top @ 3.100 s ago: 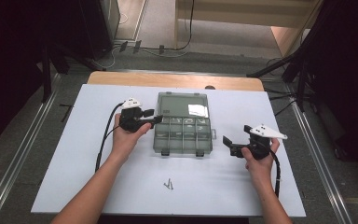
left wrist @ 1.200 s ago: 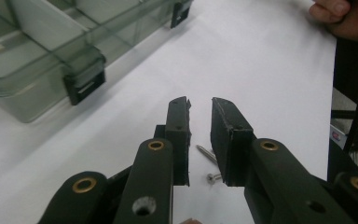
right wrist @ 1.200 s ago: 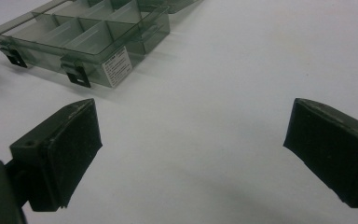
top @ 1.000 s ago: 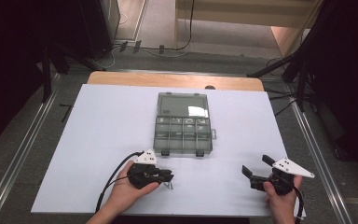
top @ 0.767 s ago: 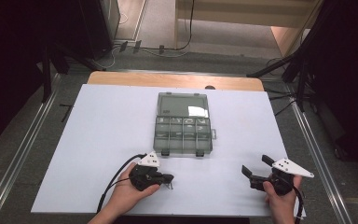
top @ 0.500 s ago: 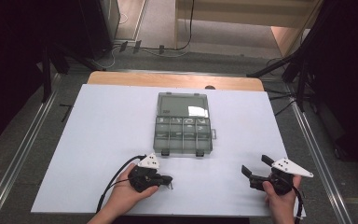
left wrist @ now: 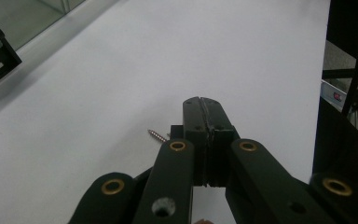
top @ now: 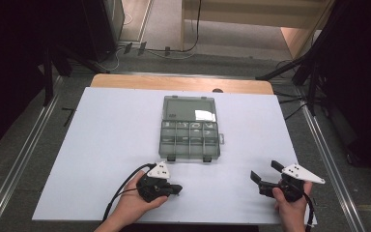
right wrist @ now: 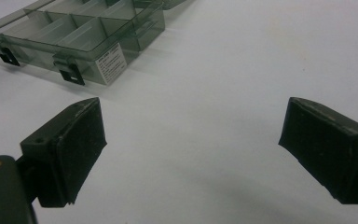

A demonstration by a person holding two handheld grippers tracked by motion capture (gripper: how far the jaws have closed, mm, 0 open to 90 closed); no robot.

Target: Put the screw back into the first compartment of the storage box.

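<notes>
Beside the shut left gripper [left wrist: 204,116], a thin threaded screw [left wrist: 157,135] juts out

I could read no text anywhere. The organizer box [right wrist: 74,35] carried a small white label [right wrist: 109,64] on its front wall, but its print was too small for me to make out. A white sticker [top: 203,115] lay on the box lid, also unreadable.

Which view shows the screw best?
The left gripper view: the screw pokes out left of the shut left gripper. In the high view that gripper covers it. The right gripper view faces the compartment box.
</notes>
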